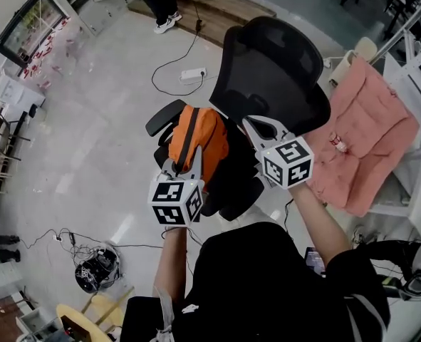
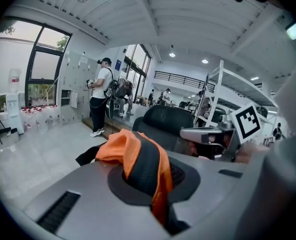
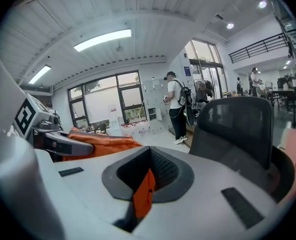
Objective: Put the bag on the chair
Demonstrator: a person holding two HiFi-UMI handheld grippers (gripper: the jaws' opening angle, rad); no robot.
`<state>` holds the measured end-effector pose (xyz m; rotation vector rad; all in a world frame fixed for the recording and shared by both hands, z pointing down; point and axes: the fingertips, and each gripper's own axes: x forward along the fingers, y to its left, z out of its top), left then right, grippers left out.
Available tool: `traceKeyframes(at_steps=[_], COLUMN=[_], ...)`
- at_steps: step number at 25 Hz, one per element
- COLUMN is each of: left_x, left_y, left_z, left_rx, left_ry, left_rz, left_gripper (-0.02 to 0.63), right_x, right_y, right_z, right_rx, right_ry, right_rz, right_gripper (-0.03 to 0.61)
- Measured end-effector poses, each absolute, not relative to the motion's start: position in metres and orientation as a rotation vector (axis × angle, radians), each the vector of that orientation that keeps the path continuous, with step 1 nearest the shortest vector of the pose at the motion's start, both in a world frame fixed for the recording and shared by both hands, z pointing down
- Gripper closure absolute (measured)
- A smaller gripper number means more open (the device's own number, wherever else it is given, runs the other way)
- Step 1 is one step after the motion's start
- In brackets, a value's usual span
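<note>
orange bag [image 1: 204, 140] over black chair [image 1: 271, 70]

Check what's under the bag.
Under the bag is the black seat of the chair, with an armrest showing at the bag's left. The bag covers the seat's middle, so whether it rests there cannot be told.
</note>
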<state>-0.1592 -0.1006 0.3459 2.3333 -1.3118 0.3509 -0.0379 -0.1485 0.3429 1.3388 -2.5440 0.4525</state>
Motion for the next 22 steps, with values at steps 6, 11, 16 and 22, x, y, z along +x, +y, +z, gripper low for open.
traceKeyframes(at_steps=[6, 11, 16, 22], left_x=[-0.129, -0.095, -0.068, -0.046], left_y=[-0.115, -0.128, -0.137, -0.142], left_z=[0.385, 0.428, 0.462, 0.496], left_rx=[2.311, 2.299, 2.287, 2.260], left_ry=[-1.210, -1.127, -1.043, -0.963], left_rz=[0.447, 0.526, 0.601, 0.664], left_gripper=[0.600, 0.600, 0.600, 0.600], right_x=[-0.012, 0.014, 0.037, 0.059], right_y=[-0.160, -0.171, -0.177, -0.181], right_z=[0.377, 0.415, 0.444, 0.473], right_rx=[1.375, 1.397, 1.427, 1.437], right_ry=[-2.480, -2.437, -2.381, -2.321], right_rz=[0.547, 0.615, 0.688, 0.747], right_gripper=[0.577, 0.577, 0.577, 0.577])
